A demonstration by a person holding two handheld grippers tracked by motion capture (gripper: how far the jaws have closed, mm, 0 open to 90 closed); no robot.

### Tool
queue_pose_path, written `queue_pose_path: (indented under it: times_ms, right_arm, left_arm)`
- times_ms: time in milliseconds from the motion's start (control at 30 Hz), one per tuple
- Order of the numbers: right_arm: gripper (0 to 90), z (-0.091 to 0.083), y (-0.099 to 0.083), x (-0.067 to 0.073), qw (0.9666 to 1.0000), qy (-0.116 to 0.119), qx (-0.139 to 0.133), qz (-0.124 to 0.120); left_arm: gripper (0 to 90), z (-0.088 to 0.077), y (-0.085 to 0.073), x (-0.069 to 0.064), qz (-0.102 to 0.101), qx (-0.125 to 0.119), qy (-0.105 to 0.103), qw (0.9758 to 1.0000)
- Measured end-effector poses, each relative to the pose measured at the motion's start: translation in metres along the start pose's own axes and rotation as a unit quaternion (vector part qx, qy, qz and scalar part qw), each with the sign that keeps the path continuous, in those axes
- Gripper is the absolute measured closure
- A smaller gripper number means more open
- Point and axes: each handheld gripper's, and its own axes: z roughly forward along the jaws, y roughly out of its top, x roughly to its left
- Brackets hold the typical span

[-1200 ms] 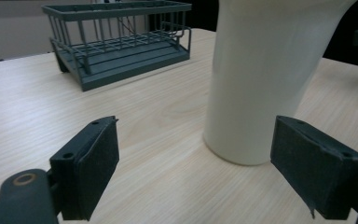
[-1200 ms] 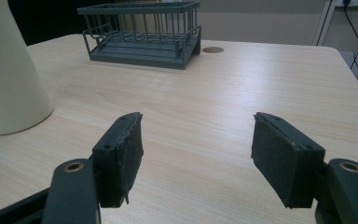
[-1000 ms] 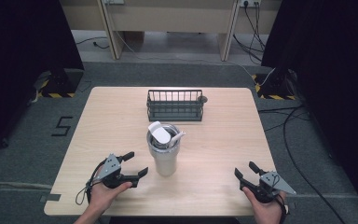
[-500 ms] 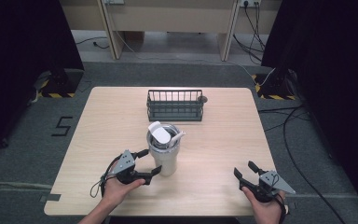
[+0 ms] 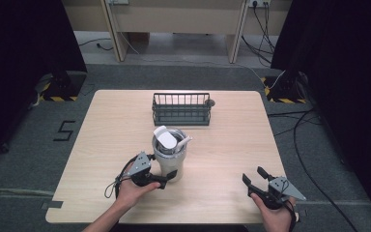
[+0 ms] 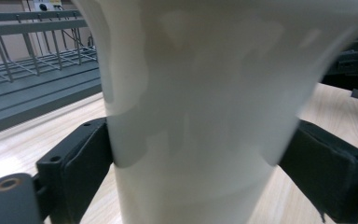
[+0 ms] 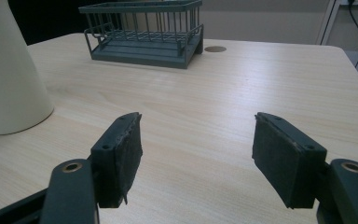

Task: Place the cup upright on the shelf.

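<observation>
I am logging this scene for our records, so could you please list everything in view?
Tumbler: one, cream, near middle of the table, between the left jaws.
Lid: one, white, resting in the tumbler's mouth.
Wire basket: one, dark grey, far middle of the table.
Table: one, light wood.
Left gripper: one, black, jaws against the tumbler's lower sides.
Right gripper: one, black, jaws apart, near right corner.
</observation>
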Motion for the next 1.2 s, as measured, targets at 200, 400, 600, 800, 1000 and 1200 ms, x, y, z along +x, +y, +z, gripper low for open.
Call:
queue_pose_path:
  times_ms: [200, 400, 600, 800, 1000, 1200]
  right_arm:
    - [33.4, 0.0, 0.0, 0.0, 1.0, 0.0, 0.0, 0.0]
    - [33.4, 0.001, 0.0, 0.0, 1.0, 0.001, 0.005, -0.001]
    - [33.6, 0.0, 0.0, -0.001, 1.0, 0.0, 0.005, -0.001]
    - [33.8, 0.001, -0.001, -0.001, 1.0, 0.001, 0.005, -0.001]
    - [34.2, 0.001, -0.001, -0.001, 1.0, 0.001, 0.005, -0.002]
    - [34.4, 0.001, 0.0, -0.001, 1.0, 0.002, 0.005, -0.002]
  left_arm:
    - [7.4, 0.009, -0.001, 0.001, -0.004, -0.003, -0.001, 1.0]
    - [6.4, 0.015, -0.003, 0.003, -0.016, -0.01, -0.005, 0.9998]
    - [6.9, 0.018, -0.004, 0.003, -0.015, -0.012, -0.01, 0.9997]
    - [8.3, 0.018, -0.004, 0.004, -0.009, -0.017, -0.015, 0.9997]
    - [9.0, 0.017, -0.006, 0.003, -0.002, -0.024, -0.011, 0.9996]
    - [9.4, 0.017, -0.006, 0.003, 0.002, -0.028, -0.009, 0.9996]
